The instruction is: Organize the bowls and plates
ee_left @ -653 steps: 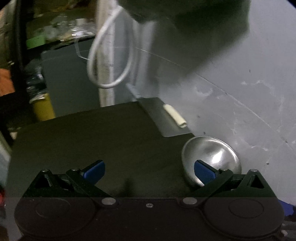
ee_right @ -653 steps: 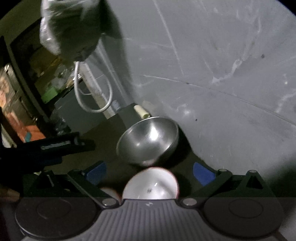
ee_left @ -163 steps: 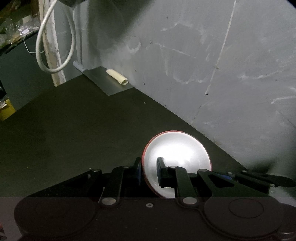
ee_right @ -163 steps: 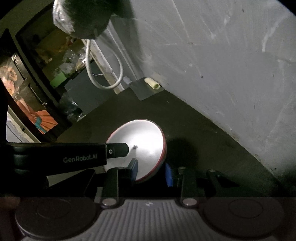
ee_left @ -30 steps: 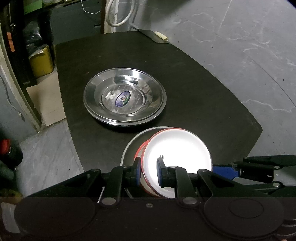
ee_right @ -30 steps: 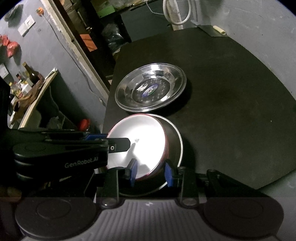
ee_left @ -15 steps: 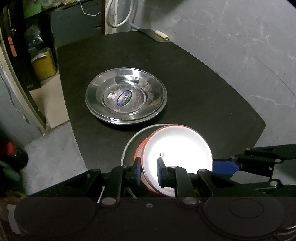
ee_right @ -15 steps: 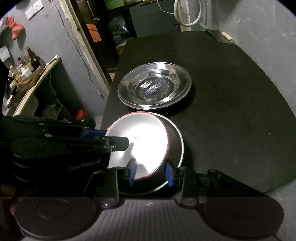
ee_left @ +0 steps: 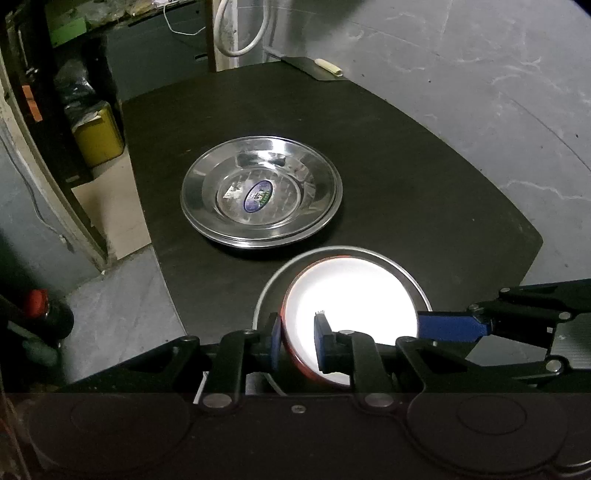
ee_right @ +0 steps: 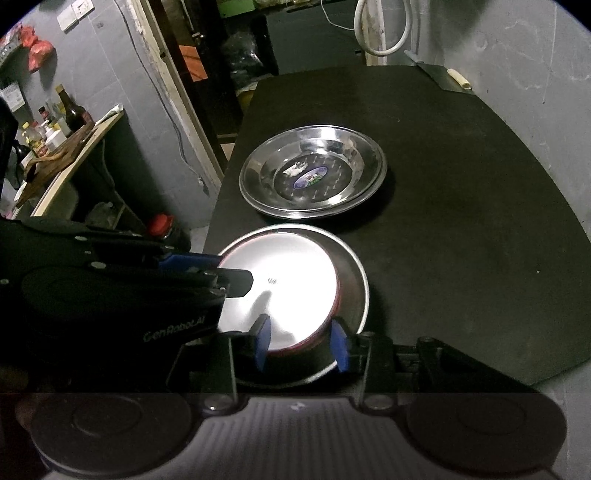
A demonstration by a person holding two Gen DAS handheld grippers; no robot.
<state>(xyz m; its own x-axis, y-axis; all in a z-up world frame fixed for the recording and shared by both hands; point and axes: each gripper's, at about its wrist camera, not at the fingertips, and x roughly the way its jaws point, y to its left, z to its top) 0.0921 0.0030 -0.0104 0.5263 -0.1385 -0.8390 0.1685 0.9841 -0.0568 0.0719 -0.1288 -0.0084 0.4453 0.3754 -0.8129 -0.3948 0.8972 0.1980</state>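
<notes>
A white bowl with a red rim (ee_left: 351,306) (ee_right: 284,280) sits inside a steel bowl (ee_left: 343,248) (ee_right: 354,280) at the near edge of the black table (ee_left: 424,192). My left gripper (ee_left: 298,343) is shut on the white bowl's near rim, one pad inside and one outside. My right gripper (ee_right: 301,345) straddles the opposite rim. Its jaws are opening, with a small gap at the outer pad. A stack of steel plates (ee_left: 258,199) (ee_right: 314,177) lies just beyond the bowls, mid-table.
A grey wall runs along the table's right side. A metal sheet with a pale roll (ee_left: 327,68) lies at the far corner, under a white cable loop (ee_left: 240,29). Left of the table are a yellow container (ee_left: 98,134), a red-capped bottle (ee_right: 160,223) and a shelf of bottles (ee_right: 55,125).
About five seconds ago both grippers held the white bowl by the wall; now it rests in the steel bowl. Over the last second the right jaws widened slightly and the hands stayed put.
</notes>
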